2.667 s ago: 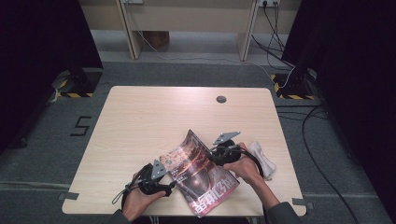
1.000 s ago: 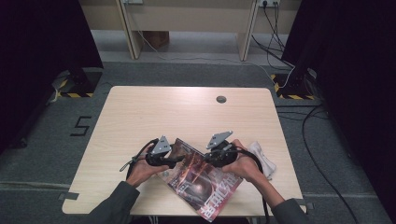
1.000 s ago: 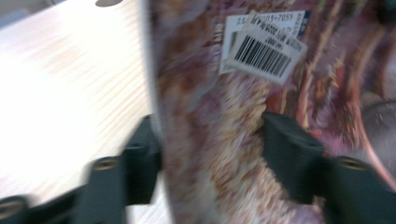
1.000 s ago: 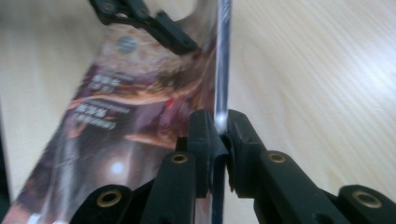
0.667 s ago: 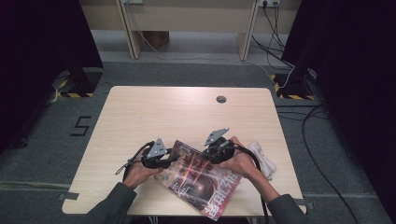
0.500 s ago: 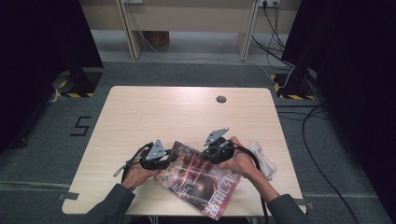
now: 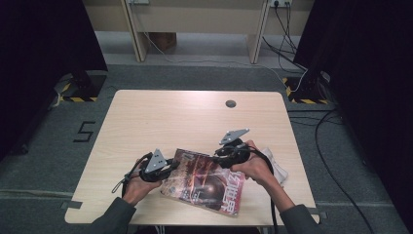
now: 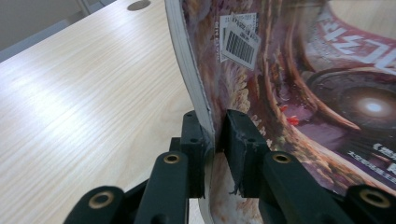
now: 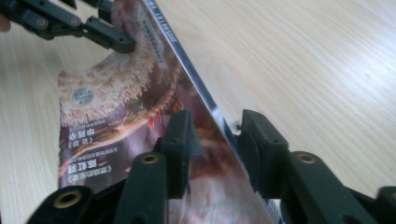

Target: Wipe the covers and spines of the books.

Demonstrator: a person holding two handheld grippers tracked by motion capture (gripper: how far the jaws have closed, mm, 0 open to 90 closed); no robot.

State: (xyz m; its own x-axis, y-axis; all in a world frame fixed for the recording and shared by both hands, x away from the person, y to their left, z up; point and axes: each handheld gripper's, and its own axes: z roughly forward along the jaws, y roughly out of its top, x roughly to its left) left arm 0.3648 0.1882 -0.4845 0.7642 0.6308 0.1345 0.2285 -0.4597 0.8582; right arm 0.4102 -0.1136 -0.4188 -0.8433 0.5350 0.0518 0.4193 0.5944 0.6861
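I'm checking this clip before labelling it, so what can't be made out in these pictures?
- White object right of the magazine, high view: mostly behind the right hand, unidentifiable.
- Magazine's small cover text, right gripper view: blurred, upside down.
- Magazine's lower edge, left gripper view: hidden behind the left gripper.

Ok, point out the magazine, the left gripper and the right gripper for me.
magazine [image 7: 207, 183], high view, middle of its cover.
left gripper [image 8: 214, 140], left gripper view, between its fingertips, shut on the magazine's edge.
right gripper [image 9: 215, 128], right gripper view, between its fingertips, jaws apart astride the magazine's edge.
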